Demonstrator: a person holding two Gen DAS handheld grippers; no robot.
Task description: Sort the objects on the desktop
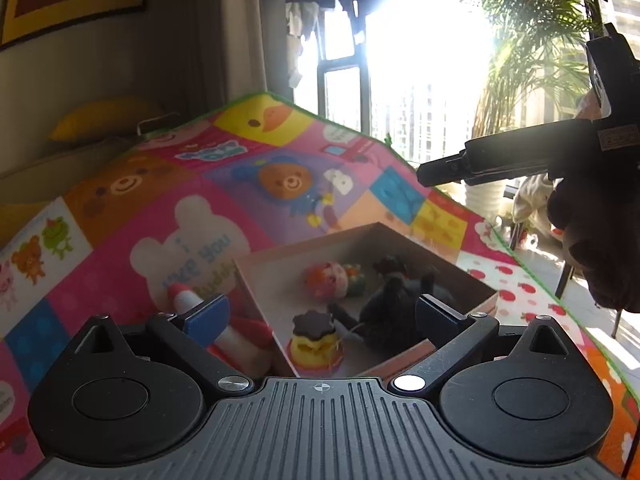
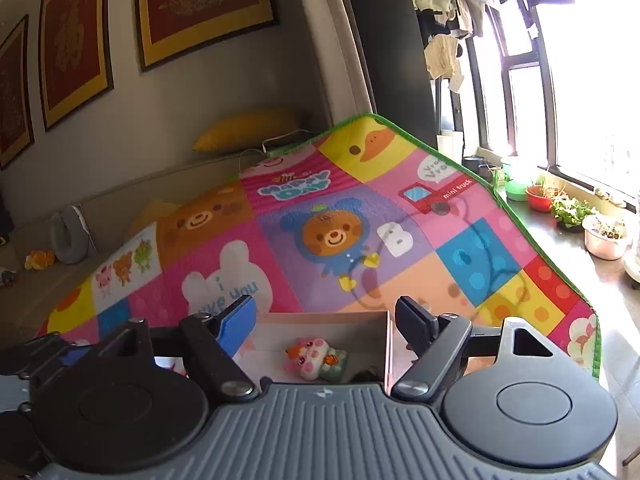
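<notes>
Both grippers, left gripper [image 1: 322,314] and right gripper [image 2: 324,320], gape empty above the toy-filled box [image 1: 256,276].

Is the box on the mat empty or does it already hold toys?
Holding toys: the box contains a pink plush, a black toy and a yellow-and-black toy.

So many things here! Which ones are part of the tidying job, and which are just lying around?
Part of the job:
box
pink toy
yellow cake toy
black toy
red and white toy, outside the box
left gripper, right gripper, both open and empty

Just lying around:
play mat
yellow cushion
plant pots
framed pictures
</notes>
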